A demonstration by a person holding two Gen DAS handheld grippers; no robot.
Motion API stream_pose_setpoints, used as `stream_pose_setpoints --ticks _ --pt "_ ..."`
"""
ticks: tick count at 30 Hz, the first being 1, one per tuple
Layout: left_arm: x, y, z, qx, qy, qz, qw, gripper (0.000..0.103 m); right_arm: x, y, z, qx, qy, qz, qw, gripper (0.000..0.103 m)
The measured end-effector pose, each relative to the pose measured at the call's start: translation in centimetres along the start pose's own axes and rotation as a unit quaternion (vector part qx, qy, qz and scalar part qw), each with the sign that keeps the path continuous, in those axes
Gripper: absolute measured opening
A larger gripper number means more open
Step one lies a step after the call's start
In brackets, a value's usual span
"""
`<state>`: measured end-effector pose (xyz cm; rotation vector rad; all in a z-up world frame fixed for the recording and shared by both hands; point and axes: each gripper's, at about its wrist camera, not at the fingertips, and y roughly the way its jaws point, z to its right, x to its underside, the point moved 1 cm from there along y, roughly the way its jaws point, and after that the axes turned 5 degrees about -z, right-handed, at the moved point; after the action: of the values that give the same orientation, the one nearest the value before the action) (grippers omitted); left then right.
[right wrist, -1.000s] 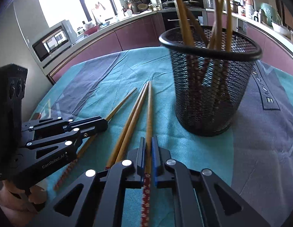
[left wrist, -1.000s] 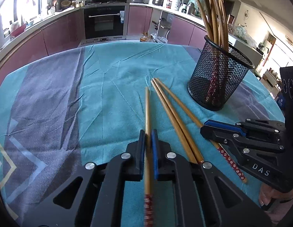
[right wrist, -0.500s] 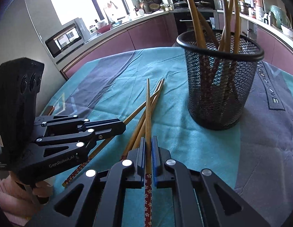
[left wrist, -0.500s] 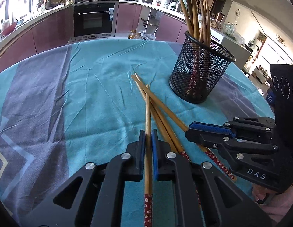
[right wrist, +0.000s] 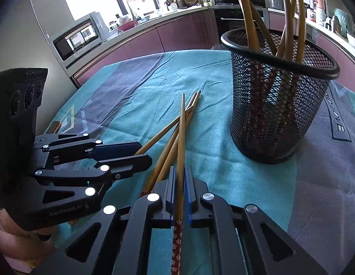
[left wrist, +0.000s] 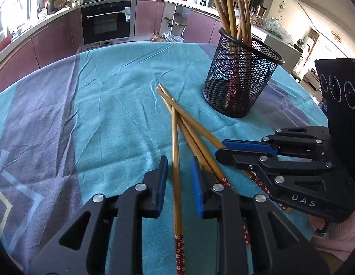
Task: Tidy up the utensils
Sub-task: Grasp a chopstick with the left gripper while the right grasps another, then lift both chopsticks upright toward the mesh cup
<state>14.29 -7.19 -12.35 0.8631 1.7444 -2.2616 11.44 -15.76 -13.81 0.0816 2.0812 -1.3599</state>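
While your left gripper (left wrist: 177, 169) jaws are opening around one chopstick (left wrist: 176, 160) lying beside the mesh holder (left wrist: 240, 78), your right gripper (right wrist: 180, 178) stays clamped on another chopstick (right wrist: 182, 137). Next, lift that one and drop it into the holder.

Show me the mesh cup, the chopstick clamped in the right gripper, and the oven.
mesh cup (right wrist: 276, 123): right wrist view, front wall.
clamped chopstick (right wrist: 182, 137): right wrist view, bare bamboo shaft.
oven (left wrist: 107, 24): left wrist view, glass door.
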Motion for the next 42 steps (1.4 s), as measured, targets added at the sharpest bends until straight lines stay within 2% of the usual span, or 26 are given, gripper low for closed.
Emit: stream_pose_setpoints --ticks 2,4,17,42 --pt "-0.1 0.0 0.0 -0.004 0.004 0.0 1.0 0.018 -0.2 0.1 0.0 0.0 -0.002 -0.001 1.0 0.007" --pt "-0.1 0.0 0.0 -0.008 0.003 -0.001 1.0 0.008 -0.2 0.0 0.1 -0.001 -0.001 0.0 1.0 0.007" --pt "0.2 -1.4 0.0 0.004 -0.015 0.016 0.9998 0.007 0.6 -2.4 0.6 -0.001 0.003 0.032 0.999 0.006" --pt "0.3 -5.9 1.5 0.027 -0.001 0.063 0.9977 0.007 1.6 -7.2 0.9 -0.007 0.003 0.094 0.996 0.006"
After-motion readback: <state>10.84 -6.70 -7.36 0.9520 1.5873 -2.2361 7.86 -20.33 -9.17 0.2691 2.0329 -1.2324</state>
